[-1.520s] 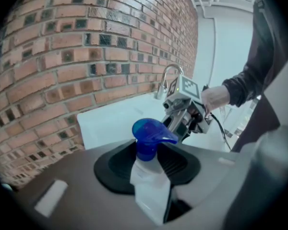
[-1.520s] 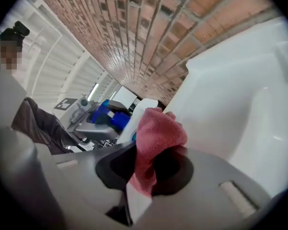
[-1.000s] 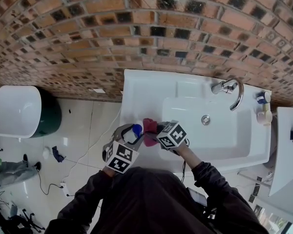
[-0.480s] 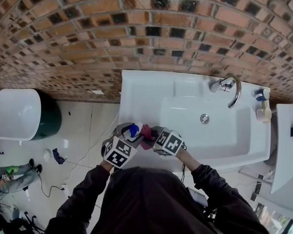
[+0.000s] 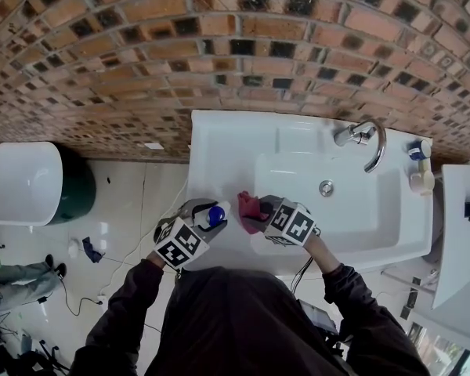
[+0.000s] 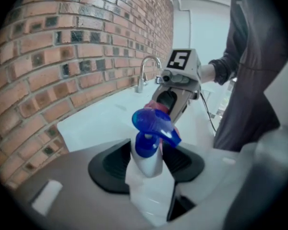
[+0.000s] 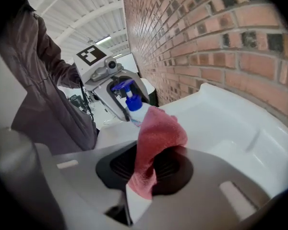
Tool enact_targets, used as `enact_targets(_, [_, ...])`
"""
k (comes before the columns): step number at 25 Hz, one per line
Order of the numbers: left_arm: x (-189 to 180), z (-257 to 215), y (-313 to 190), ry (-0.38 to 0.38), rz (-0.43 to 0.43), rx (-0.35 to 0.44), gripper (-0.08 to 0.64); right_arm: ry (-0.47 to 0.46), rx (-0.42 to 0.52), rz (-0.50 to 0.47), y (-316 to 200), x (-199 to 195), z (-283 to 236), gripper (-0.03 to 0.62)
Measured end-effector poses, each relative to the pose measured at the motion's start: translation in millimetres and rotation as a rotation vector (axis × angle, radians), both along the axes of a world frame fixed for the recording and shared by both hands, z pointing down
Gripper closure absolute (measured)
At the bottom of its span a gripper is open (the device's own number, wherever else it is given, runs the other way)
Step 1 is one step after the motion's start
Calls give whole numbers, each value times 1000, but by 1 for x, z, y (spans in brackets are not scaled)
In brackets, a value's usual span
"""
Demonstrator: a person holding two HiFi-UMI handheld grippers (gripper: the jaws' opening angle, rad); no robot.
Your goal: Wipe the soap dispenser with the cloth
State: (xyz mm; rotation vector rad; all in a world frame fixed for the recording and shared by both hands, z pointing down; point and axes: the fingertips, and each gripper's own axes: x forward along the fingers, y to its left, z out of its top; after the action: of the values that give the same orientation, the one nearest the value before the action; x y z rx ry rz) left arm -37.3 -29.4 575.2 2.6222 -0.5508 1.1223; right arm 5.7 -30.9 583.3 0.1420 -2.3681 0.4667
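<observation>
1. Sitting at 9 o'clock in the head view, a white bowl [image 5: 23,178] stands on the floor [image 5: 133,202], well apart from the sink counter [image 5: 219,147].
2. At about 7 o'clock, the left gripper [image 5: 206,213] has just been closing its fingers. They now clench the white body of the soap dispenser [image 6: 145,162], which stands upright between them with its blue pump head on top.
3. The dispenser is over the counter's front left corner.
4. At 3 o'clock of the dispenser, just beside it, hangs the bunched pink cloth [image 7: 156,133]. Whether the two touch cannot be told.
5. The right gripper [image 5: 264,210] has its fingers clamped on the cloth's lower end.
6. At 2 o'clock of that gripper, the faucet [image 5: 368,143] curves over the basin, below the brick wall [image 5: 219,45].
</observation>
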Motion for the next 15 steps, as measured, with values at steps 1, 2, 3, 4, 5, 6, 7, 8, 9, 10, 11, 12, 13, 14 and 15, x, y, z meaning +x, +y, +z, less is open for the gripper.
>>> enact_targets(1, [2, 0, 2, 8, 18, 0, 345, -8, 12, 6, -7, 3, -5, 523])
enact_targets(2, [3, 0, 3, 20, 31, -7, 345, -22, 23, 8, -13, 4, -10, 523])
enact_targets(3, [4, 0, 4, 32, 38, -20, 345, -38, 32, 3, -18, 4, -15, 523])
enact_targets(4, [3, 1, 5, 41, 38, -33, 345, -48, 43, -10, -22, 2, -19, 523])
enact_targets(5, [2, 1, 5, 46, 33, -43, 345, -47, 59, -34, -25, 0, -22, 523])
enact_targets(6, [0, 1, 4, 47, 27, -48, 345, -35, 79, -70, -26, -4, -23, 523])
enact_targets(7, [0, 1, 3, 46, 24, -50, 345, -18, 99, -113, -26, -8, -23, 523])
enact_targets(8, [0, 1, 3, 42, 24, -49, 347, -2, 116, -158, -24, -13, -22, 523])
enact_targets(9, [1, 1, 3, 38, 27, -46, 347, 10, 127, -202, -22, -17, -21, 523])
enact_targets(10, [2, 1, 3, 35, 30, -43, 347, 17, 134, -242, -19, -21, -20, 523])
enact_targets(11, [2, 2, 3, 33, 32, -41, 347, 21, 135, -273, -17, -24, -17, 523])
enact_targets(12, [2, 2, 3, 33, 33, -41, 347, 26, 130, -294, -17, -26, -14, 523])
enact_targets(13, [2, 2, 3, 35, 31, -41, 348, 34, 119, -304, -18, -27, -9, 523])
enact_targets(14, [2, 2, 3, 37, 28, -42, 348, 44, 101, -309, -18, -27, -3, 523])
enact_targets(15, [2, 2, 3, 38, 25, -44, 348, 58, 82, -315, -18, -28, 6, 523])
